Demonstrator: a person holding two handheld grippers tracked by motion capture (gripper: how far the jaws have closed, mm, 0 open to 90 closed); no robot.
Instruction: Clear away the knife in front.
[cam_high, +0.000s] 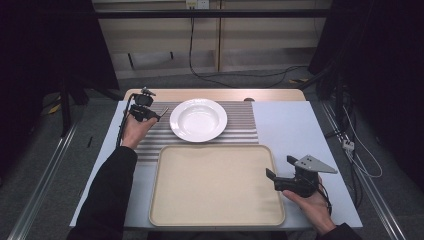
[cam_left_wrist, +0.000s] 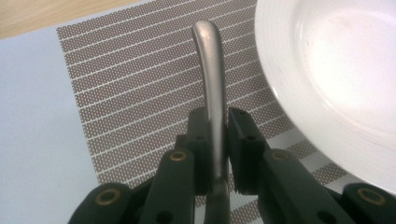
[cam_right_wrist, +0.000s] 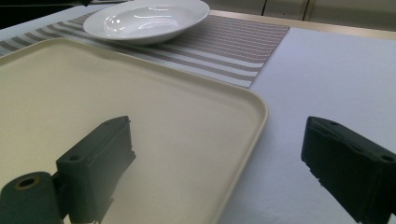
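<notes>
Utensil handle (cam_left_wrist: 212, 74): a slim metal handle, grey and smooth, rising from between the left gripper's jaws with its rounded tip pointing away from the camera; which kind of utensil it is cannot be told, since the working end is hidden below the jaws.
Where it is: over the striped placemat (cam_left_wrist: 140, 93), just beside the rim of the white plate (cam_left_wrist: 327, 70); in the high view it pokes out of the gripper toward the plate (cam_high: 198, 119), at the plate's left.
Left gripper (cam_high: 142, 111): its 2 jaws are pressed narrow on the handle, 1 pad on each side of the metal, with the handle running straight up between them.
Left hand (cam_high: 134, 131): at the far left part of the table, over the placemat's left edge, with a dark sleeve behind it.
Plate: round, white, shallow, empty, lying on the placemat (cam_high: 245, 125) at the far middle of the table.
Tray (cam_high: 215, 215): a beige rounded tray, empty, on the near side of the plate and overlapping the near edge of the placemat.
Right gripper (cam_high: 281, 171): held at the tray's right edge, its 2 jaws spread wide with nothing between them; in the right gripper view 1 jaw hangs over the tray (cam_right_wrist: 140, 121) and the other over the white tablecloth (cam_right_wrist: 327, 70).
Right hand (cam_high: 310, 199): near the table's near right corner, well apart from the left.
</notes>
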